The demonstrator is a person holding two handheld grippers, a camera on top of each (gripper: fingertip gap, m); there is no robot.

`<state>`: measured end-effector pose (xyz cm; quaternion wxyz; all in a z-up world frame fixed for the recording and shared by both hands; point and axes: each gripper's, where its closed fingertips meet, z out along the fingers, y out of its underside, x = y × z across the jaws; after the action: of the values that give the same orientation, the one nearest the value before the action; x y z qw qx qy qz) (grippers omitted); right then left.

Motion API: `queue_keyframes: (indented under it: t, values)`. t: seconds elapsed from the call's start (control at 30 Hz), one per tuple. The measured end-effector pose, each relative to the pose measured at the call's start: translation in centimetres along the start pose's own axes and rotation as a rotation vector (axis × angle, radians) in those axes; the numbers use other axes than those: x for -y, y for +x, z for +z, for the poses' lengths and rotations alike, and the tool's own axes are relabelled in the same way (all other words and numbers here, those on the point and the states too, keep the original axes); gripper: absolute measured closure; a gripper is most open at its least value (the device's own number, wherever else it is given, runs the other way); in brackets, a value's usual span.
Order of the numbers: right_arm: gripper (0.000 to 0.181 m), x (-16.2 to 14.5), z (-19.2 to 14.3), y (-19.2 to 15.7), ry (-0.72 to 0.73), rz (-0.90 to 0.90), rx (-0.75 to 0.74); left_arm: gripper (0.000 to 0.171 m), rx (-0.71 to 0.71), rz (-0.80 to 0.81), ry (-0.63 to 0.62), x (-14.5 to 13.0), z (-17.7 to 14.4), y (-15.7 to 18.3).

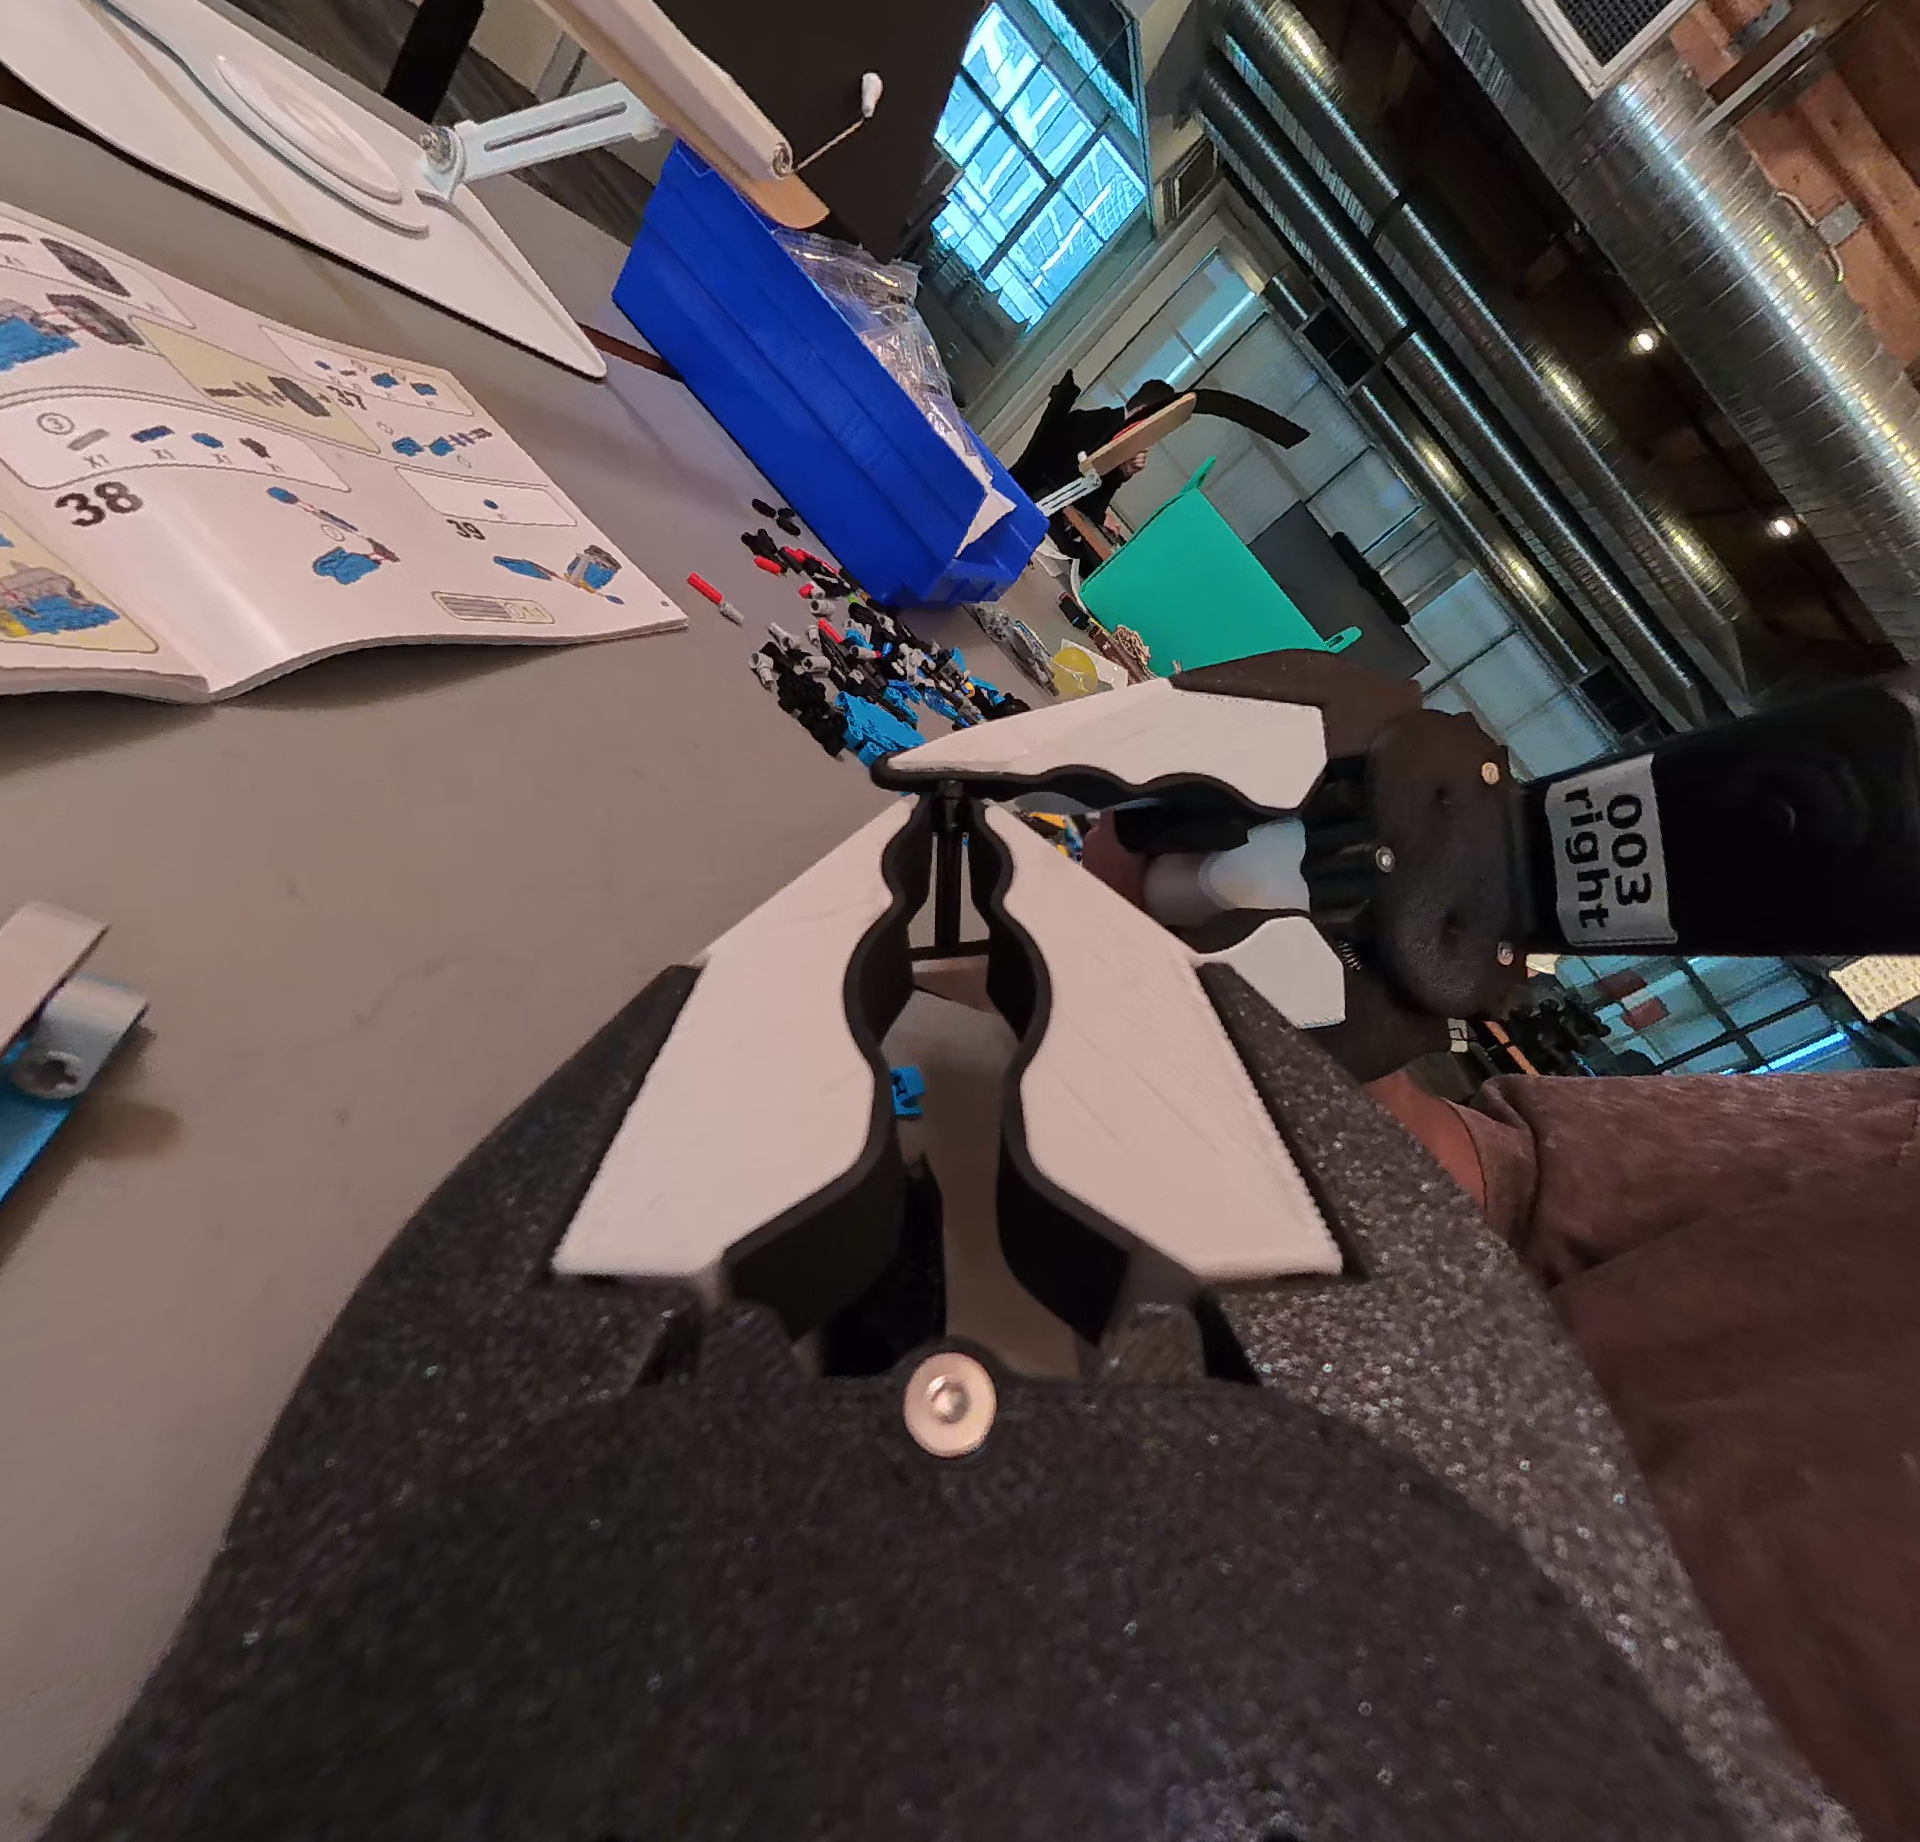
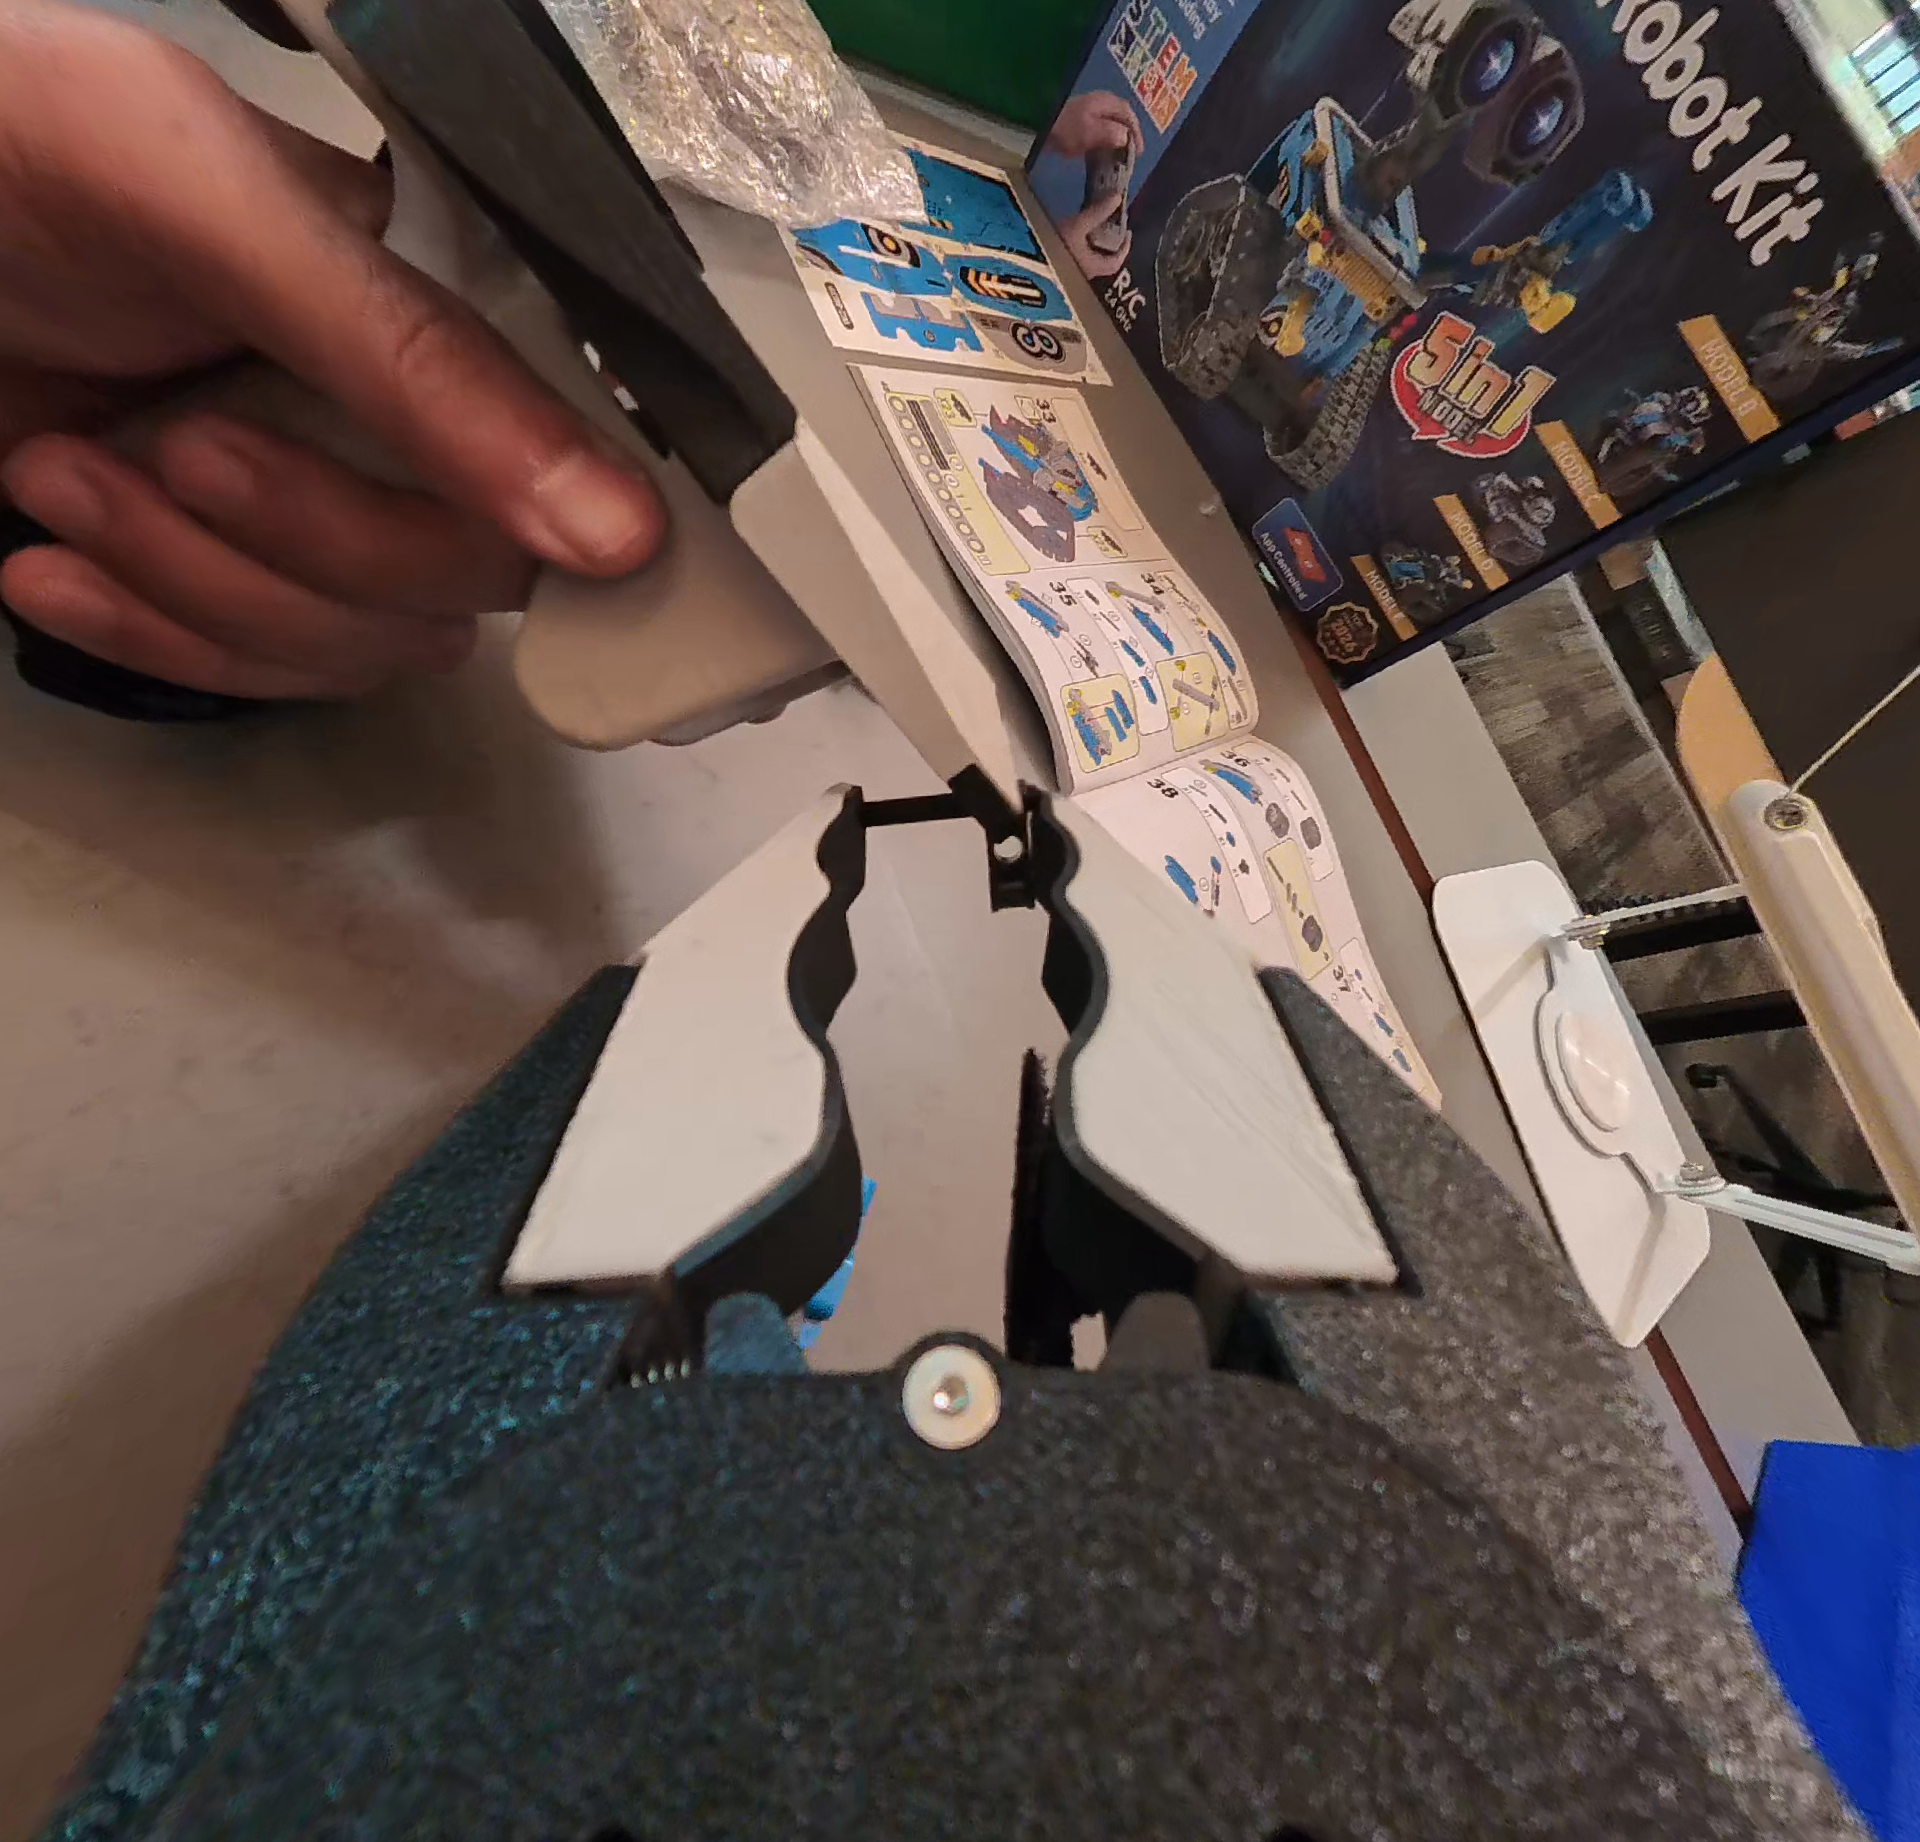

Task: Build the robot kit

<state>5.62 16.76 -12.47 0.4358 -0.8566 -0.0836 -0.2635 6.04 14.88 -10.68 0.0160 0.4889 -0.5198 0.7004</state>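
My left gripper (image 1: 948, 805) has its tips closed on the top end of a thin black axle piece (image 1: 951, 878), held above the grey table (image 1: 416, 909). My right gripper (image 2: 940, 810) grips the same black axle (image 2: 914, 807) lengthwise between its fingertips, with a small black connector (image 2: 1008, 857) against the right tip. In the left wrist view the right gripper's upper finger (image 1: 1091, 743) comes in from the right and lies over my left tips. In the right wrist view the left gripper (image 2: 883, 597), held by a hand (image 2: 260, 390), comes down from the upper left onto the connector.
An open instruction booklet (image 1: 260, 504) (image 2: 1143, 649) lies on the table. A pile of small blue, black and red parts (image 1: 873, 670) sits before a blue bin (image 1: 810, 379). A kit box (image 2: 1455, 234), sticker sheet (image 2: 935, 275), plastic bag (image 2: 727, 57) and white stand base (image 2: 1579, 1096) are beyond. My two grippers' fingertips are within a few centimetres of each other.
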Motion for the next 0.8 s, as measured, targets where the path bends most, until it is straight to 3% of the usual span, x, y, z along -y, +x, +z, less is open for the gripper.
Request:
queue_keyframes:
  t: [0.53,0.6,0.8]
  values:
    - [0.148,0.0,-0.2,0.0,0.023,-0.007,-0.008,0.167,0.04,0.088,-0.016,-0.1,0.0,0.1]
    - [0.142,-0.4,0.1,0.1,-0.011,-0.044,-0.029,0.166,0.069,0.111,-0.034,-0.5,0.1,-0.3]
    - [0.151,-1.3,0.3,-0.3,-0.064,-0.044,0.007,0.166,0.093,0.129,-0.05,-0.7,0.1,-0.6]
